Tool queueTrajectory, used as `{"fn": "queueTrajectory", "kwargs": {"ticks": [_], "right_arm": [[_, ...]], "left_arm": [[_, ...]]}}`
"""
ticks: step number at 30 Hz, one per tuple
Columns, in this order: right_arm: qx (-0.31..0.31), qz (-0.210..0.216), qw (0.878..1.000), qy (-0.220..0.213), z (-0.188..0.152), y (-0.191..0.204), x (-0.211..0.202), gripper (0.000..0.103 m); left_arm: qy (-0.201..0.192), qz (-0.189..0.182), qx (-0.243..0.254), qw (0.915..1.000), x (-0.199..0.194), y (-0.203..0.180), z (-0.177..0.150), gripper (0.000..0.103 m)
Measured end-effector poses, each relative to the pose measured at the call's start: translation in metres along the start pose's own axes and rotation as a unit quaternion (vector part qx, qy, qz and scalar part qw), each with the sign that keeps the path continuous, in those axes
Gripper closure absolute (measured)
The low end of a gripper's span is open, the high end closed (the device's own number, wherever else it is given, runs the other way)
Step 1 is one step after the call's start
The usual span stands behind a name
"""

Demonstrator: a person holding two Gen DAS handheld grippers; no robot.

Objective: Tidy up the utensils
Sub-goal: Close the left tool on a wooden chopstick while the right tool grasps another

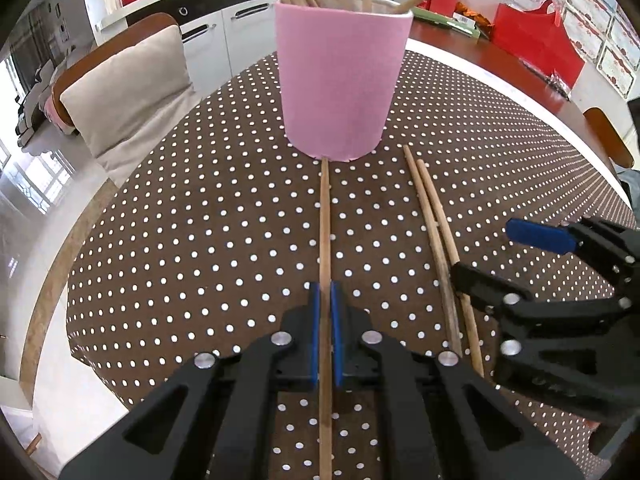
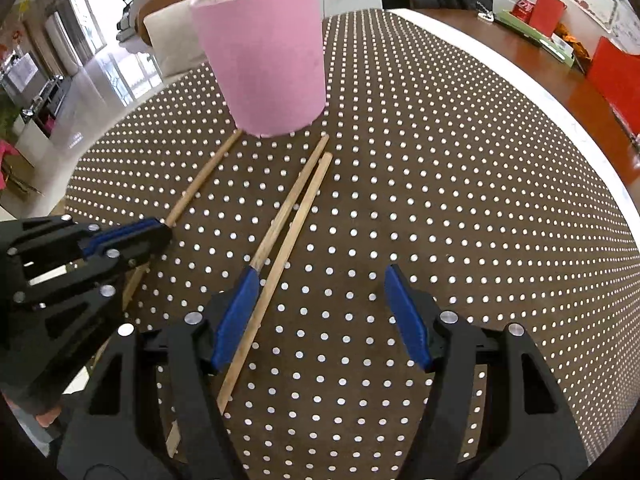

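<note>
The left gripper (image 1: pixel 325 334) had its blue pads pinched tight on a single chopstick (image 1: pixel 325 220) whose far tip touched the pink holder (image 1: pixel 340 84) on the dotted tablecloth (image 2: pixel 460 200), while the right gripper (image 2: pixel 326 312) gaped wide, empty, over two loose chopsticks (image 2: pixel 294 204).

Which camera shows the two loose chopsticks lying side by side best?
The right wrist view: the two chopsticks run nearly full length, one alongside a blue finger of the open right gripper. In the left wrist view that gripper hides their near ends.
</note>
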State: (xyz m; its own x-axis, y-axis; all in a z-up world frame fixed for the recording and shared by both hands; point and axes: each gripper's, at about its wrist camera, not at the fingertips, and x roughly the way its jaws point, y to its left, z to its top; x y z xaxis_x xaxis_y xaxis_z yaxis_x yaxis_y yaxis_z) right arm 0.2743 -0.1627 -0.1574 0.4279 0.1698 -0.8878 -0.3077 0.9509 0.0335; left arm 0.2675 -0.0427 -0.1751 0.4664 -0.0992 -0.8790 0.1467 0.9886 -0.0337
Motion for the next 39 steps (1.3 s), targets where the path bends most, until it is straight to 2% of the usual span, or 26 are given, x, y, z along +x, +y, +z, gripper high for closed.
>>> {"fn": "queueTrajectory", "kwargs": {"ticks": [4,6,8,11,17,24,31,36,39], "right_arm": [[-0.012,-0.013,1.000,0.009,0.005,0.008,0.006,0.040],[-0.018,-0.007,1.000,0.015,0.008,0.010,0.007,0.051],[-0.030,-0.003,0.999,0.025,0.013,0.013,0.006,0.075],[-0.041,0.003,0.998,0.043,0.017,0.014,0.006,0.085],[-0.036,0.030,0.997,0.053,0.018,0.002,0.006,0.097],[-0.019,0.040,0.998,0.040,0.006,-0.021,-0.003,0.097],[0.014,0.058,0.998,-0.031,-0.016,-0.047,-0.038,0.097],[0.032,0.087,0.988,-0.121,-0.040,-0.062,-0.072,0.097],[0.035,0.099,0.980,-0.166,-0.051,-0.065,-0.092,0.097]], "left_arm": [[0.006,-0.007,-0.001,1.0000,0.001,0.002,0.003,0.097],[0.010,-0.007,0.002,0.9999,0.002,0.002,0.005,0.097],[0.016,-0.007,0.003,0.9998,0.004,0.003,0.008,0.097],[0.031,-0.008,0.006,0.9995,0.006,0.004,0.013,0.096],[0.035,-0.024,-0.012,0.9990,0.009,0.011,0.017,0.097],[0.018,-0.043,-0.035,0.9983,0.005,0.022,0.014,0.097],[-0.027,-0.064,-0.038,0.9969,-0.020,0.030,0.010,0.097],[-0.093,-0.080,-0.022,0.9922,-0.047,0.031,0.002,0.097],[-0.144,-0.088,-0.012,0.9856,-0.065,0.031,-0.002,0.097]]}}
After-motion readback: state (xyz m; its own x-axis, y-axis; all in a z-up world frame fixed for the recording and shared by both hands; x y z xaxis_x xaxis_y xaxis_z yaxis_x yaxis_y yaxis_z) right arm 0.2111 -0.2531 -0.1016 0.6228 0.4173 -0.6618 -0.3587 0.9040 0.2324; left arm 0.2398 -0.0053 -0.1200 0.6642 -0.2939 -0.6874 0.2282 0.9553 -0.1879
